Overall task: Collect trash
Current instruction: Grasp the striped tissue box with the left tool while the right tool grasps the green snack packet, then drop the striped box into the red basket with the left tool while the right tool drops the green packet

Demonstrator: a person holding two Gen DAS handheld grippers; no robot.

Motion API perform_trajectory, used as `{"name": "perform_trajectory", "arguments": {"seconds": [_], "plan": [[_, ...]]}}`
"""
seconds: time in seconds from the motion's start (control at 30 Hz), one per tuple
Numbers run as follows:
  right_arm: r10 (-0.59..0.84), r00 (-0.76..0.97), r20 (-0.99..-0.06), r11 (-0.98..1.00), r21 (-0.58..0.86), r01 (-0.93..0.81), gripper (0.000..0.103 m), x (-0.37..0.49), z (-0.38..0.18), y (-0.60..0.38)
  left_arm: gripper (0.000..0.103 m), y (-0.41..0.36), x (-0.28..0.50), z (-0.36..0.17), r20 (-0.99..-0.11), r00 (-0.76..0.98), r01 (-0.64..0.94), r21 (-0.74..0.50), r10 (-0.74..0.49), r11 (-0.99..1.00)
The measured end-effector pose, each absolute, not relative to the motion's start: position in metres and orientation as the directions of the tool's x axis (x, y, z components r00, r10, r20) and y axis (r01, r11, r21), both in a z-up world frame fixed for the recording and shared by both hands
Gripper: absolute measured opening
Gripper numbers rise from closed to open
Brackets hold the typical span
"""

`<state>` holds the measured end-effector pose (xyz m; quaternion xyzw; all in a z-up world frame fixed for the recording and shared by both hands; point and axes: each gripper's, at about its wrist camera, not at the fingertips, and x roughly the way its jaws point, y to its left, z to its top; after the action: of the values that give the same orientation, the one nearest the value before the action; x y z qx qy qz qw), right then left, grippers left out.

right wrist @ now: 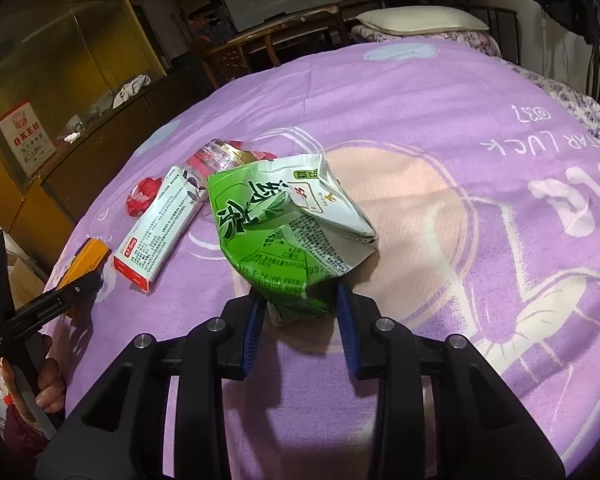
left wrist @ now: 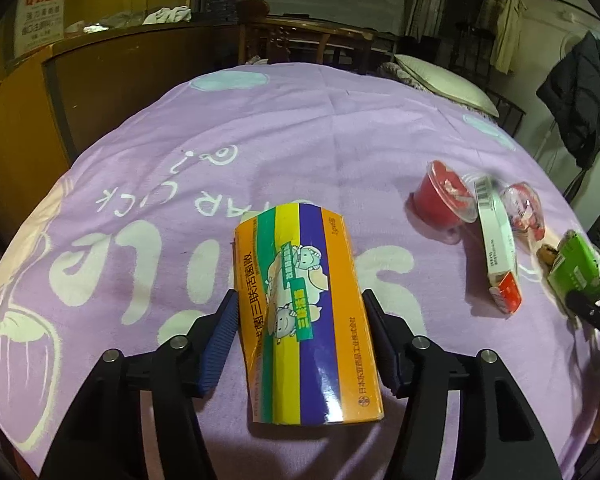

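My left gripper is shut on an orange medicine box with green, yellow and purple stripes, held just above the purple blanket. My right gripper is shut on a crushed green-and-white drink carton; the carton also shows in the left wrist view. On the blanket lie a red plastic cup, a white and red medicine box and a crumpled clear wrapper with red print. In the right wrist view the left gripper and its orange box show at left.
The purple printed blanket covers a bed. A pillow lies at its far end. A wooden cabinet stands along the left side, wooden furniture behind the bed, and a dark jacket hangs at right.
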<state>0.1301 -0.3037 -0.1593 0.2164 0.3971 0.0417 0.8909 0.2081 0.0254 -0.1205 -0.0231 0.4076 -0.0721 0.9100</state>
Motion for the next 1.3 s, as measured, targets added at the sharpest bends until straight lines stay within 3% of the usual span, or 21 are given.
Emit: {"name": "perform_trajectory", "arguments": {"seconds": [0.17, 0.33, 0.37, 0.5, 0.6, 0.67, 0.77, 0.87, 1.13, 1.17, 1.23, 1.3], "plan": [[0.164, 0.784, -0.599, 0.930, 0.358, 0.078, 0.029, 0.105, -0.131, -0.300, 0.061, 0.030, 0.193, -0.101, -0.733, 0.659, 0.130, -0.109, -0.168, 0.986], [0.181, 0.831, -0.526, 0.933, 0.359, 0.024, 0.026, 0.086, -0.093, -0.295, 0.061, 0.035, 0.162, -0.052, -0.669, 0.723, 0.151, -0.087, -0.170, 0.985], [0.183, 0.838, -0.514, 0.934, 0.357, 0.015, 0.000, 0.084, -0.086, -0.294, 0.061, 0.037, 0.156, -0.042, -0.657, 0.734, 0.156, -0.088, -0.175, 0.984], [0.215, 0.795, -0.567, 0.945, 0.325, -0.024, 0.001, 0.088, -0.083, -0.286, 0.061, 0.040, 0.131, -0.018, -0.621, 0.761, 0.171, -0.089, -0.189, 0.981], [0.263, 0.738, -0.621, 0.934, 0.356, -0.034, 0.012, 0.087, -0.103, -0.278, 0.061, 0.040, 0.117, -0.015, -0.615, 0.770, 0.161, -0.070, -0.170, 0.984], [0.289, 0.724, -0.627, 0.928, 0.370, -0.051, 0.056, 0.086, -0.107, -0.277, 0.062, 0.042, 0.112, -0.017, -0.621, 0.766, 0.158, -0.074, -0.169, 0.985], [0.245, 0.777, -0.580, 0.940, 0.337, -0.045, 0.079, 0.075, -0.097, -0.279, 0.062, 0.047, 0.106, -0.021, -0.628, 0.760, 0.155, -0.078, -0.170, 0.985], [0.214, 0.783, -0.584, 0.955, 0.294, -0.043, 0.090, 0.068, -0.099, -0.281, 0.062, 0.050, 0.105, -0.026, -0.636, 0.752, 0.158, -0.080, -0.173, 0.984], [0.173, 0.681, -0.712, 0.972, 0.233, -0.002, 0.092, 0.063, -0.144, -0.289, 0.062, 0.050, 0.107, -0.037, -0.659, 0.729, 0.170, -0.089, -0.187, 0.981], [0.180, 0.668, -0.722, 0.969, 0.247, 0.006, 0.087, 0.065, -0.149, -0.290, 0.062, 0.049, 0.107, -0.039, -0.663, 0.725, 0.172, -0.086, -0.185, 0.981], [0.194, 0.660, -0.726, 0.964, 0.264, 0.007, 0.062, 0.066, -0.151, -0.290, 0.062, 0.049, 0.107, -0.039, -0.670, 0.721, 0.172, -0.076, -0.178, 0.982], [0.209, 0.693, -0.690, 0.957, 0.290, 0.000, 0.061, 0.062, -0.143, -0.293, 0.062, 0.050, 0.106, -0.038, -0.672, 0.720, 0.170, -0.068, -0.171, 0.983]]}}
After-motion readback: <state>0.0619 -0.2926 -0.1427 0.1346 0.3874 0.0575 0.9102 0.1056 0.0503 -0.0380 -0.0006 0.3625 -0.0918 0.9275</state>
